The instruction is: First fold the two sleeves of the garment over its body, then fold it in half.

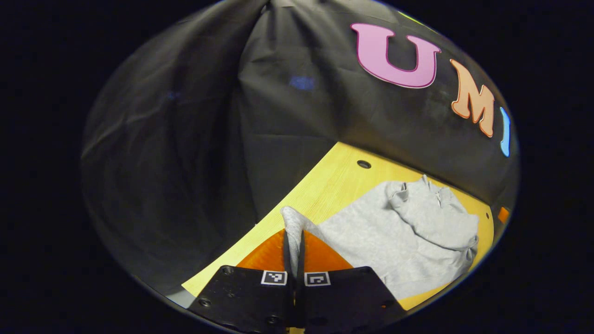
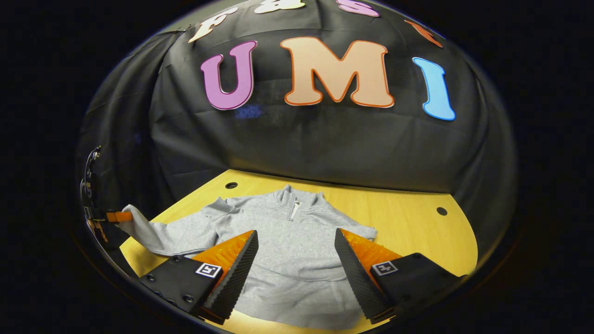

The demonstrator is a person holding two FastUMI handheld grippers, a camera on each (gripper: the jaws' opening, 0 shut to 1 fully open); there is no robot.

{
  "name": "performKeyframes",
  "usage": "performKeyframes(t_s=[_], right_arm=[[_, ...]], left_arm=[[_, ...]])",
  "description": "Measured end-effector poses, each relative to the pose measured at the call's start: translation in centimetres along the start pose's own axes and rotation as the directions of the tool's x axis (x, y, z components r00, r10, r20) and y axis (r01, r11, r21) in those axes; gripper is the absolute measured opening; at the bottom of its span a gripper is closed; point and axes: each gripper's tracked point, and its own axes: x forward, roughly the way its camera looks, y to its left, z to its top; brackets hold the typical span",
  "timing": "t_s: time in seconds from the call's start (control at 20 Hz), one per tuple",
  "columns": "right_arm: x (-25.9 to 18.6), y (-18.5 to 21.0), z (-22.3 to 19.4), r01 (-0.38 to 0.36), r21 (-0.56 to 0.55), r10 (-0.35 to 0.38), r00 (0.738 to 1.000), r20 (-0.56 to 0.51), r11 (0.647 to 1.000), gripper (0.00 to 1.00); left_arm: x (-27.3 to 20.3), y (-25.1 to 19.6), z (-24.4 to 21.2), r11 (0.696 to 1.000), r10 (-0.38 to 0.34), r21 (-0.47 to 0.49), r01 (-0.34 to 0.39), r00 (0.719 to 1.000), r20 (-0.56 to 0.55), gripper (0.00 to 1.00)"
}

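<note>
A grey zip-collar sweatshirt lies flat on the yellow wooden table, collar toward the far wall. In the left gripper view my left gripper is shut on the cuff of one sleeve, and the sweatshirt's body spreads off to the right. The right gripper view shows that same sleeve stretched out to the left, held at its end by the left gripper. My right gripper hangs open above the sweatshirt's lower body, nothing between its fingers. The other sleeve lies folded across the body.
Black cloth walls close in the table's far side and left side. Small round holes mark the tabletop near its far corners. Bare wood lies to the right of the garment.
</note>
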Motion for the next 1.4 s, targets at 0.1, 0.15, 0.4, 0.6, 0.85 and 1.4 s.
performKeyframes(t_s=[0.1, 0.15, 0.4, 0.6, 0.85, 1.4], right_arm=[[-1.0, -1.2, -0.3, 0.017, 0.017, -0.017, 1.0, 0.004, 1.0, 1.0], [-1.5, -1.7, -0.6, 0.027, 0.021, -0.027, 1.0, 0.003, 0.999, 1.0], [-3.8, -4.7, -2.0, 0.078, 0.036, -0.078, 0.997, 0.0, 0.996, 1.0], [-5.8, -7.0, -3.6, 0.119, 0.069, -0.118, 0.993, -0.012, 0.991, 1.0], [-8.3, -10.0, -5.6, 0.173, 0.113, -0.17, 0.985, -0.031, 0.978, 1.0], [-13.3, -16.2, -7.6, 0.289, 0.162, -0.286, 0.957, -0.044, 0.944, 1.0]], left_arm=[[0.2, -1.5, 1.5, 1.0, -0.022, 0.01, 0.022, 1.0, 0.02, 0.0], [0.4, -2.4, 2.1, 0.999, -0.037, 0.011, 0.037, 0.999, 0.026, 0.0], [0.9, -6.5, 5.4, 0.995, -0.1, 0.039, 0.097, 0.993, 0.066, 0.0], [1.1, -10.8, 8.5, 0.984, -0.158, 0.097, 0.148, 0.982, 0.106, 0.0], [0.9, -17.9, 10.8, 0.958, -0.259, 0.159, 0.237, 0.957, 0.133, 0.0], [-1.3, -34.6, 9.3, 0.849, -0.476, 0.307, 0.431, 0.875, 0.087, 0.0]])
